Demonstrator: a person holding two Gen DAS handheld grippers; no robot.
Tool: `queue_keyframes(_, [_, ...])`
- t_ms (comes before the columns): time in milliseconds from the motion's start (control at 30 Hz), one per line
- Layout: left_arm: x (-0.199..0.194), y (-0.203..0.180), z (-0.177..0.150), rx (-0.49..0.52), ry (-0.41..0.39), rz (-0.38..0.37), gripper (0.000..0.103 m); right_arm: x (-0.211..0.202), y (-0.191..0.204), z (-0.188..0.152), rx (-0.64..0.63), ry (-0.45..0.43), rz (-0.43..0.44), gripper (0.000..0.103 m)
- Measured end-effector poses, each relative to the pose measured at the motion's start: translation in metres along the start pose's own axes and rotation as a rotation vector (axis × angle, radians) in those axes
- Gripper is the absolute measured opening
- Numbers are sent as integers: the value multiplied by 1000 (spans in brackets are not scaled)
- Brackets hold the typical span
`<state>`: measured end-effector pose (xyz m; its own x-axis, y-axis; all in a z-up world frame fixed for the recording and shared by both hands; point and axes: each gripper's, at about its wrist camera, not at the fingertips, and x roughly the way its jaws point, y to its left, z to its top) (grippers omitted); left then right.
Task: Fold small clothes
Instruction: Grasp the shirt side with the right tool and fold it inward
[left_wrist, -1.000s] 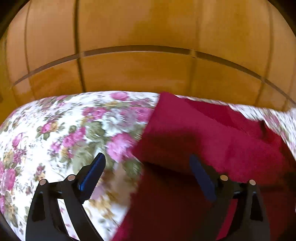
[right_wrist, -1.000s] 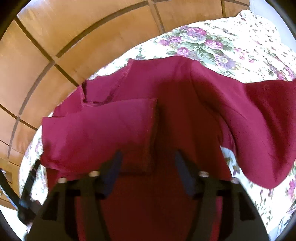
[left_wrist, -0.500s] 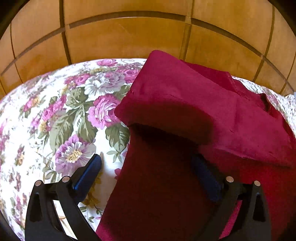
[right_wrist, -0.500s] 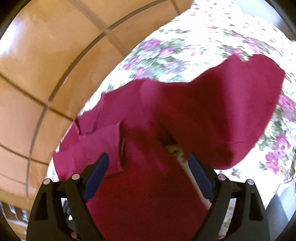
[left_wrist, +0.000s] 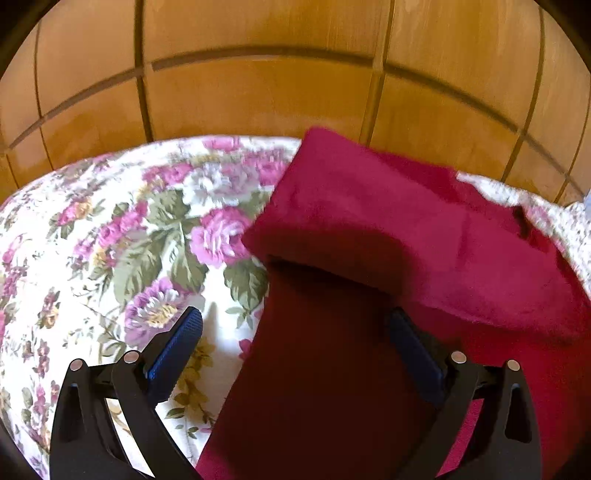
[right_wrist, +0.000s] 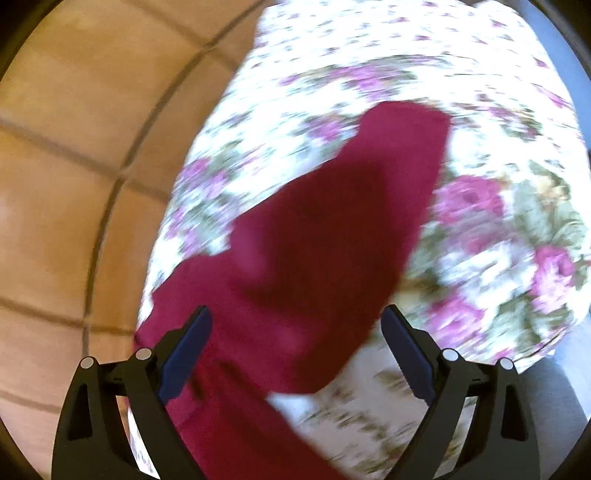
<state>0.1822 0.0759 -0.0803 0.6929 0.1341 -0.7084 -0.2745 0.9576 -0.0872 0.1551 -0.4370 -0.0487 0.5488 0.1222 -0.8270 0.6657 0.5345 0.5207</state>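
Observation:
A dark red garment (left_wrist: 406, 240) lies on a floral bedcover (left_wrist: 129, 240). In the left wrist view one part is folded over the body, with its folded edge just ahead of my fingers. My left gripper (left_wrist: 295, 332) is open and empty above the garment's left edge. In the blurred right wrist view a loose red flap (right_wrist: 351, 221) stretches away across the cover. My right gripper (right_wrist: 295, 328) is open and empty over the garment.
Tan floor tiles (left_wrist: 258, 92) lie beyond the far edge of the floral cover and also show at the left in the right wrist view (right_wrist: 74, 184). A grey surface (right_wrist: 546, 398) shows at the lower right past the cover's edge.
My right gripper has opened and swung right, from the folded sleeve towards the loose flap. My left gripper has shifted only slightly and stays open over the garment's left edge.

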Motion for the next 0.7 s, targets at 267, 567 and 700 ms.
queue_keyframes(267, [-10, 8, 0, -33, -48, -45, 99, 17, -58, 32, 173, 6, -20, 92])
queue_keyframes(567, [4, 6, 0, -36, 10, -49, 99, 30, -57, 39, 208, -30, -10, 92])
queue_keyframes(700, [6, 7, 0, -44, 18, -54, 99, 33, -52, 42, 182, -44, -23, 75])
